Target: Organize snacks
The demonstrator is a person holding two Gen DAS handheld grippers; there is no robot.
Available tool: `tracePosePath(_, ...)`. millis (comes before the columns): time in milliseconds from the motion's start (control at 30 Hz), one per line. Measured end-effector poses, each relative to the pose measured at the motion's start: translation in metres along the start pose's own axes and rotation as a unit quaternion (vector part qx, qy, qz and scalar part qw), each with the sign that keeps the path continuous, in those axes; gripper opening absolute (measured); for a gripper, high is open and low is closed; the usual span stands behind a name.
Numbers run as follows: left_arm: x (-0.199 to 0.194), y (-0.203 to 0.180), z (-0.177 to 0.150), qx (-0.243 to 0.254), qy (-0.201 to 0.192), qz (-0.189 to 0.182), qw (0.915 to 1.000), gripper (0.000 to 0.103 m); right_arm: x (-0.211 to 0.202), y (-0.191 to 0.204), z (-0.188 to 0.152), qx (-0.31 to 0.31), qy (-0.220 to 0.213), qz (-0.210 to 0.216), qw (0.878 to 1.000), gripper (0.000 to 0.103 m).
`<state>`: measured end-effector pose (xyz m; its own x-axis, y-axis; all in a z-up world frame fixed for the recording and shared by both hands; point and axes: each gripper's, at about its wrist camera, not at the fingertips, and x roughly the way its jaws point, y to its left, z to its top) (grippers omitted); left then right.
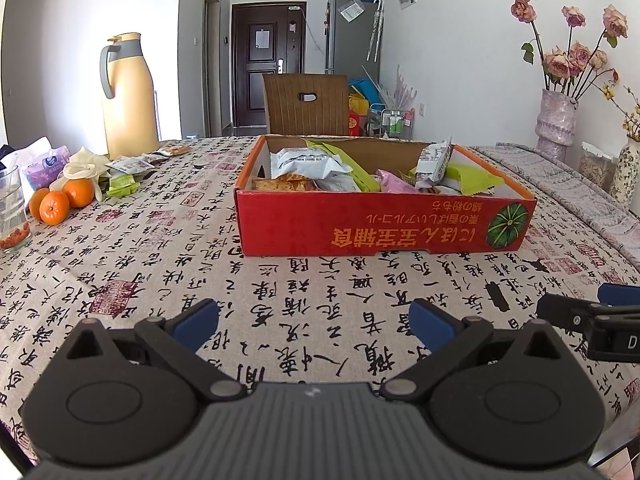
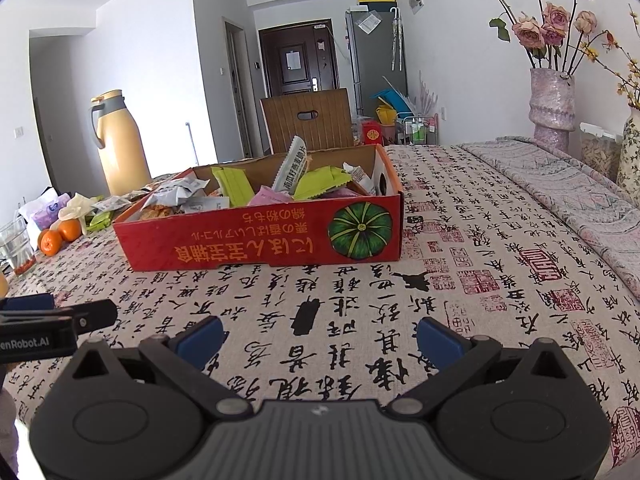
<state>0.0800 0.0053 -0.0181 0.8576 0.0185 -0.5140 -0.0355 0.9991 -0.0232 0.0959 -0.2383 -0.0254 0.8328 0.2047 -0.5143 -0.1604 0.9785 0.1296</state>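
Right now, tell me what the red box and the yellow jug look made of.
Red box: corrugated cardboard, by the look; glossy red print outside, raw brown inner walls, a slightly ragged top edge.
Yellow jug: its smooth matte body could be painted metal or plastic; the grey handle and collar look like plastic.

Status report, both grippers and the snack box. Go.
Left gripper open, empty. Right gripper open, empty. Red box ahead, full of snacks; loose packets still out by the oranges. Path clear.
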Motion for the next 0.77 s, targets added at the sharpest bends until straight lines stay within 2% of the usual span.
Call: tracePosePath(767,0.0017,0.001,0.0054,0.0,0.009,-0.005,0.9999,0.103,0.0022,0.0021,-0.0004,-0.001,0.012,0.008,1.0,0.103)
